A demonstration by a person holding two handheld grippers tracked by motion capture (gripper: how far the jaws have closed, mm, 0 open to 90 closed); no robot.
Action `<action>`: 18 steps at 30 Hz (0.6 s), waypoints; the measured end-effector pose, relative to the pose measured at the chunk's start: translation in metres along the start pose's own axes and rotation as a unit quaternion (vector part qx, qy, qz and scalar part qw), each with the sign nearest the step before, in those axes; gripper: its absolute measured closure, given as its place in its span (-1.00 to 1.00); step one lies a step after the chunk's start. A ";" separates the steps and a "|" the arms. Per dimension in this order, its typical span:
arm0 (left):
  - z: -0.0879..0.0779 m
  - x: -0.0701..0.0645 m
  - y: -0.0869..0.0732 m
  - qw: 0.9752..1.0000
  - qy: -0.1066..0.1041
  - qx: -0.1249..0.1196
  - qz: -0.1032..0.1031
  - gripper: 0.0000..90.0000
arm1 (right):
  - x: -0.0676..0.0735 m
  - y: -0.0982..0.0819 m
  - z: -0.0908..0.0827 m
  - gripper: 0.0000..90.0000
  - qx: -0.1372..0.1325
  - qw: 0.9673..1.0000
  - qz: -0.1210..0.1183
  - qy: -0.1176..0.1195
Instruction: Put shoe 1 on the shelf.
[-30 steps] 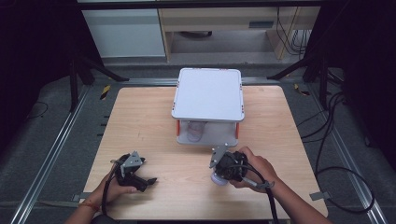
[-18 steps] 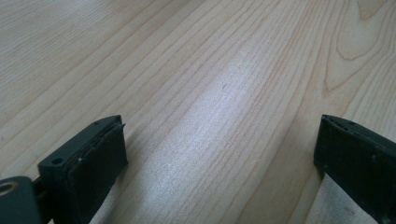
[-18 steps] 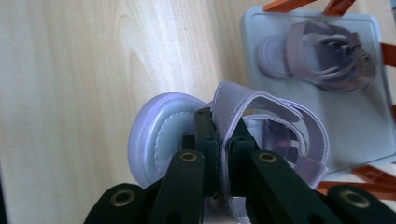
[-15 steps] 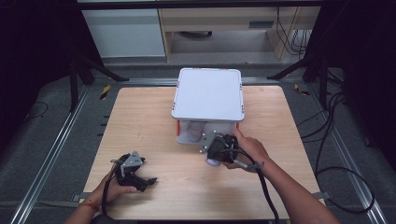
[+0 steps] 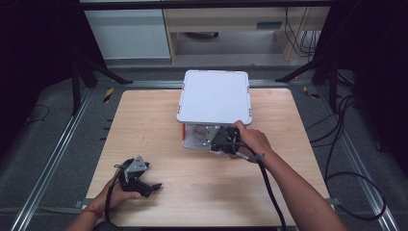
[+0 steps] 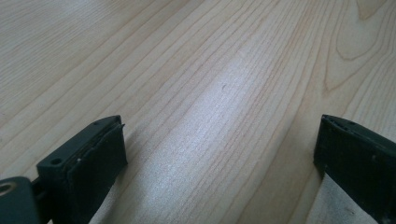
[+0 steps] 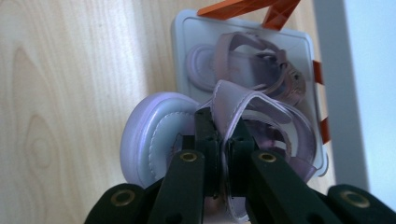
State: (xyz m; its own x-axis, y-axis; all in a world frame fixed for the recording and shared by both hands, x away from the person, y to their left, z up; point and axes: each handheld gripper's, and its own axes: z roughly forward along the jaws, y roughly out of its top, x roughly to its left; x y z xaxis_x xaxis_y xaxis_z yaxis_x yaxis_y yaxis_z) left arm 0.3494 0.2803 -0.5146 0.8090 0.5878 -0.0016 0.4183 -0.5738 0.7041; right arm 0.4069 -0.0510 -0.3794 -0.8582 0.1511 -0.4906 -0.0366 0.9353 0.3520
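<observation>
Lilac leather sandal strap [image 7: 233, 109] pinched by right tool [image 7: 223, 140].

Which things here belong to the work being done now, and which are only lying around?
In use:
- right gripper, fingers shut on the strap of a lilac sandal
- second lilac sandal, on the lower shelf
- white shoe rack

Just lying about:
- left gripper, open, resting on the wooden table
- cables on the floor

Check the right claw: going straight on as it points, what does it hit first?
Probably the other sandal already lying on the rack's lower shelf. The right claw, shut on a lilac sandal's strap, points straight at it; depth is unclear.
</observation>
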 end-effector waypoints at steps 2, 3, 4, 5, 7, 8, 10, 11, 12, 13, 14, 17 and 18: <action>0.000 0.000 0.000 1.000 0.000 0.000 0.000 -0.97 | -0.003 0.001 0.003 0.93 -0.004 1.000 -0.006 -0.012; 0.000 0.000 0.000 1.000 0.000 0.000 0.000 -0.97 | -0.004 0.001 0.005 0.93 -0.003 1.000 -0.011 -0.012; 0.000 0.000 0.000 1.000 0.000 0.000 0.000 -0.97 | -0.005 0.001 0.008 0.93 -0.003 1.000 -0.014 -0.014; 0.000 0.000 0.000 1.000 -0.001 0.000 0.000 -0.97 | -0.005 0.000 0.011 0.93 -0.001 1.000 -0.014 -0.017; 0.000 0.000 0.000 1.000 -0.001 0.000 0.000 -0.98 | -0.005 0.000 0.016 0.93 0.001 1.000 -0.017 -0.026; 0.000 0.000 0.000 1.000 -0.001 0.000 0.000 -0.98 | -0.006 0.000 0.019 0.93 0.000 0.999 -0.018 -0.031; 0.000 0.000 0.000 1.000 -0.001 0.000 0.000 -0.97 | -0.007 -0.002 0.022 0.93 -0.007 0.999 -0.013 -0.033; 0.000 0.000 0.000 1.000 -0.001 0.000 0.000 -0.98 | -0.007 -0.002 0.024 0.93 -0.009 0.999 -0.015 -0.035; 0.000 0.000 0.000 1.000 -0.001 0.000 0.000 -0.98 | -0.007 -0.003 0.026 0.93 -0.010 0.999 -0.015 -0.032; 0.000 0.000 0.000 1.000 -0.001 0.000 0.001 -0.98 | -0.006 -0.004 0.029 0.93 -0.005 0.999 -0.018 -0.035; 0.000 0.000 0.000 1.000 -0.001 0.000 0.001 -0.98 | -0.005 -0.005 0.032 0.93 0.001 0.999 -0.026 -0.039; 0.000 0.000 0.000 1.000 -0.001 0.000 0.001 -0.97 | -0.003 -0.010 0.041 0.93 0.016 0.998 -0.036 -0.050; 0.000 0.000 0.000 1.000 -0.001 0.000 0.001 -0.98 | -0.005 -0.013 0.043 0.93 0.016 0.998 -0.033 -0.051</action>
State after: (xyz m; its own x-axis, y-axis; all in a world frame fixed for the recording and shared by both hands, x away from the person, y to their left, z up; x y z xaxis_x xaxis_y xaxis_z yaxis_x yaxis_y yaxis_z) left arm 0.3498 0.2802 -0.5146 0.8106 0.5856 -0.0022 0.4172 -0.5749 0.7038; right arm 0.4335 -0.0501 -0.4163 -0.7978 0.1193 -0.5909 -0.0730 0.9539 0.2912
